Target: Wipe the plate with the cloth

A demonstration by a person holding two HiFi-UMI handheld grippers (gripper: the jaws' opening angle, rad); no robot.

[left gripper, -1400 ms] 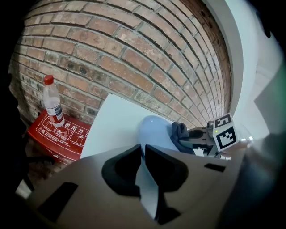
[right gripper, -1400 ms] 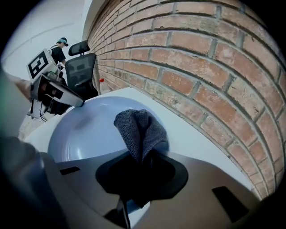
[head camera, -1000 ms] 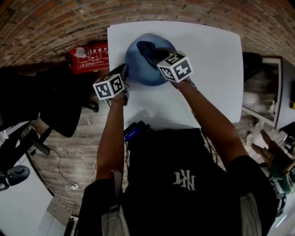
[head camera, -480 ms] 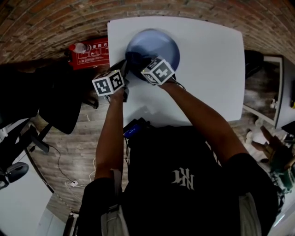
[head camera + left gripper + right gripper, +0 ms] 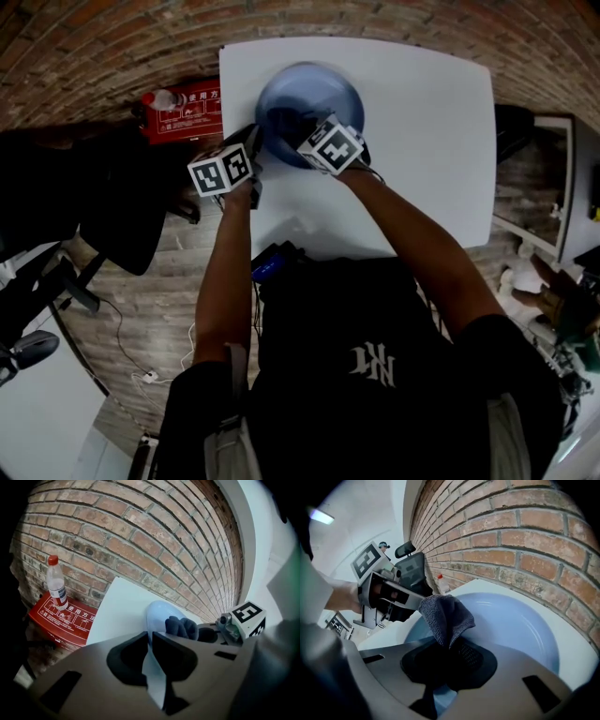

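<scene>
A pale blue plate (image 5: 314, 94) lies on the white table (image 5: 431, 141) near its far left corner. My left gripper (image 5: 255, 150) is shut on the plate's near-left rim; in the left gripper view the rim of the plate (image 5: 157, 618) runs edge-on between the jaws of the left gripper (image 5: 151, 641). My right gripper (image 5: 305, 127) is shut on a dark grey cloth (image 5: 286, 120) and holds it on the plate's left half. In the right gripper view the cloth (image 5: 445, 618) bunches up out of the right gripper (image 5: 447, 646) over the plate (image 5: 511, 625).
A red box (image 5: 187, 111) with a plastic bottle (image 5: 164, 101) on it stands on the floor left of the table, by the brick wall (image 5: 112, 47). A black office chair (image 5: 103, 216) is at the left. The table's right half (image 5: 441, 103) carries nothing.
My right gripper has carried the cloth from the plate's right side to its left half, then a little back toward the middle. The left gripper has kept its hold on the rim.
</scene>
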